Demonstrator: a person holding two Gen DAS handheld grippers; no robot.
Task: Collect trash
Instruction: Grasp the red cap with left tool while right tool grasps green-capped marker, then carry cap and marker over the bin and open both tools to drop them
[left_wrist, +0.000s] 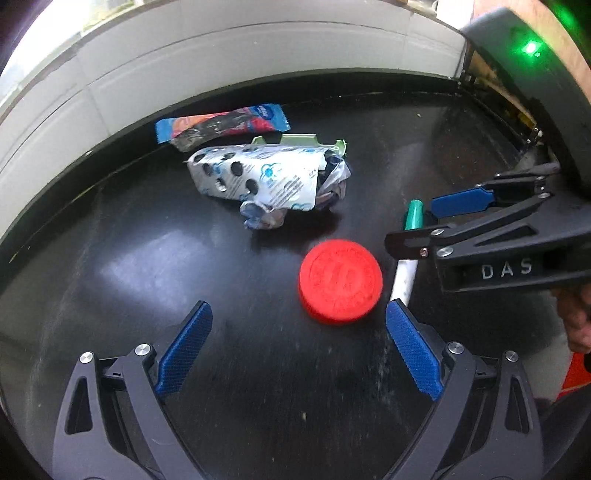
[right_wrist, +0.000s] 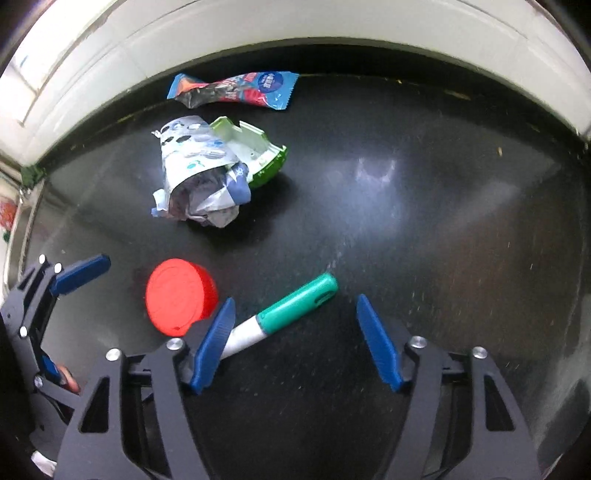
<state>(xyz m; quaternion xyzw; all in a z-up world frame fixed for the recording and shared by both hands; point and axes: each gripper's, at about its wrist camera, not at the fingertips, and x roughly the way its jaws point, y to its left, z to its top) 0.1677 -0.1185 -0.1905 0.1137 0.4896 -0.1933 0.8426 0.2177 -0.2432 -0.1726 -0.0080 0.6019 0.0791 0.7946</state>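
Both grippers are hovering low over the black countertop (right_wrist: 424, 221), fingers spread wide and holding nothing. The right gripper (right_wrist: 295, 339) is straddling the marker (right_wrist: 280, 314); its left finger is overlapping the white barrel, while the green cap is lying between the 2 pads. The left gripper (left_wrist: 299, 347) is sitting just short of the red lid (left_wrist: 340, 281), which is resting flat, close beside the marker.

Risk, as a judgement: the marker is round and smooth, so an off-centre squeeze could be rolling it into the lid, or the 2 grippers could be colliding, since they are working side by side.

Farther back, the crumpled foil pouch (right_wrist: 201, 177) is lying against a rigid green-and-white plastic tray (right_wrist: 255, 151). Farthest, a glossy, flattened blue snack wrapper (right_wrist: 236, 90) is lying near the white tiled wall (right_wrist: 184, 33).
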